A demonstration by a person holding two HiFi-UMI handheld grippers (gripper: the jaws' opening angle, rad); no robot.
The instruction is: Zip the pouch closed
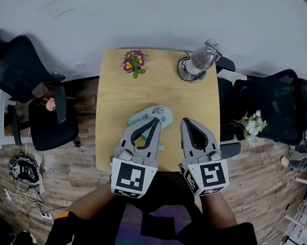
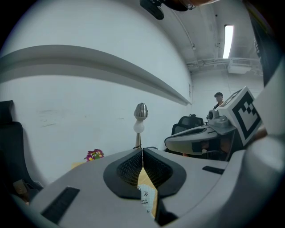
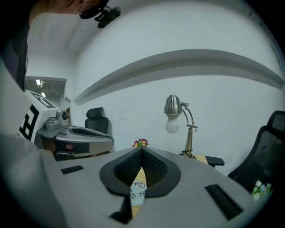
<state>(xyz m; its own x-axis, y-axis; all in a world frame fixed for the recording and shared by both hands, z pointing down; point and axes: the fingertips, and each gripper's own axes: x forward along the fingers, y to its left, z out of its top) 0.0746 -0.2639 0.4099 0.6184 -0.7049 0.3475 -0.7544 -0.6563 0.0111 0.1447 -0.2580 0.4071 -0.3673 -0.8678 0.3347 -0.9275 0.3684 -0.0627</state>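
Pale blue-green fabric pouch with small dark prints (image 1: 156,113) lies flat on the light wooden worktop (image 1: 188,98), near the middle of its near edge.

Head view: the left gripper (image 1: 156,122) hangs over the pouch's near part. The right gripper (image 1: 187,121) is just beside the pouch, toward the right edge. Both sit low and point at the far edge, probably held close so that either can reach the zip. That pose covers much of the pouch, so neither the zip nor its slider shows, and I cannot tell whether it is closed. The scene fits hands about to take hold as well as hands drawn off a zipped pouch.

Left gripper view: the fingers are pressed together at the tips with nothing between them. A sliver of pouch (image 2: 147,196) shows through the gap behind the tips; it lies underneath and is not gripped.

Right gripper view: the fingers are likewise together and empty, with a strip of pouch (image 3: 138,189) below them. A silver desk lamp (image 3: 174,113) at the far right corner and a small pot of purple flowers (image 3: 140,143) at the far edge stand well apart from the pouch.
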